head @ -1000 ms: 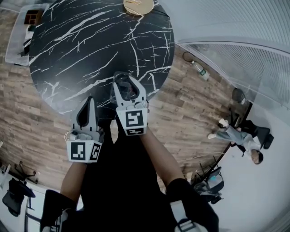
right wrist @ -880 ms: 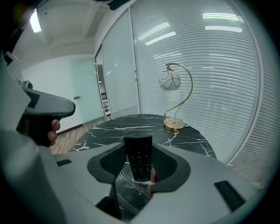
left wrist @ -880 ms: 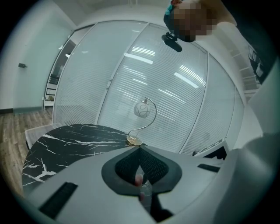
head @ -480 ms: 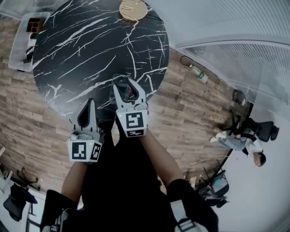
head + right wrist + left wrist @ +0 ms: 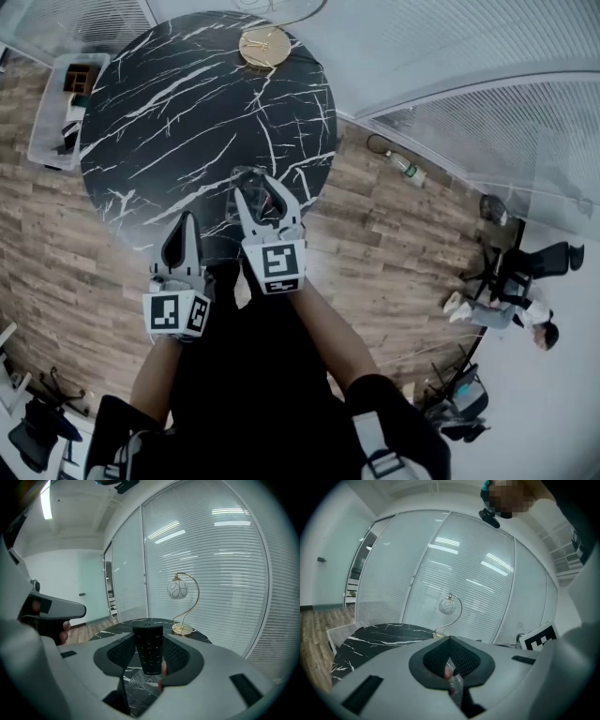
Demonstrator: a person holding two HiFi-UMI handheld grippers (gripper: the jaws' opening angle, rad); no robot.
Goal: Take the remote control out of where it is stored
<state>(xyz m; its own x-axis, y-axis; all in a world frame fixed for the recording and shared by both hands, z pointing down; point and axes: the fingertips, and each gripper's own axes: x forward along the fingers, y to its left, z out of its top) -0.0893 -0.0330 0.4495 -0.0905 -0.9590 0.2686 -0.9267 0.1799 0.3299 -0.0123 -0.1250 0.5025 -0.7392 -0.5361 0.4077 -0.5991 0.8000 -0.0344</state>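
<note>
A slim black remote control is gripped between the jaws of the right gripper. In the right gripper view it is seen standing upright, its button face turned to the camera and its top end reaching above the jaw tips. In the head view this gripper is found at the centre of the frame, over the lower edge of a round black marble table with white veins. The remote is held clear of the tabletop.

The left gripper is seen lower left of centre in the head view, just beside the right one and apart from it. Its jaws are drawn together at the tips, as shown in the left gripper view, and no object is made out between them.

A gold lamp base is set at the upper edge of the table; from it a curved gold stem carrying a white globe shade rises. A clear plastic storage bin is placed at the upper left of the frame, beside the table and well apart from the remote. A wood-plank floor surrounds the table.
</note>
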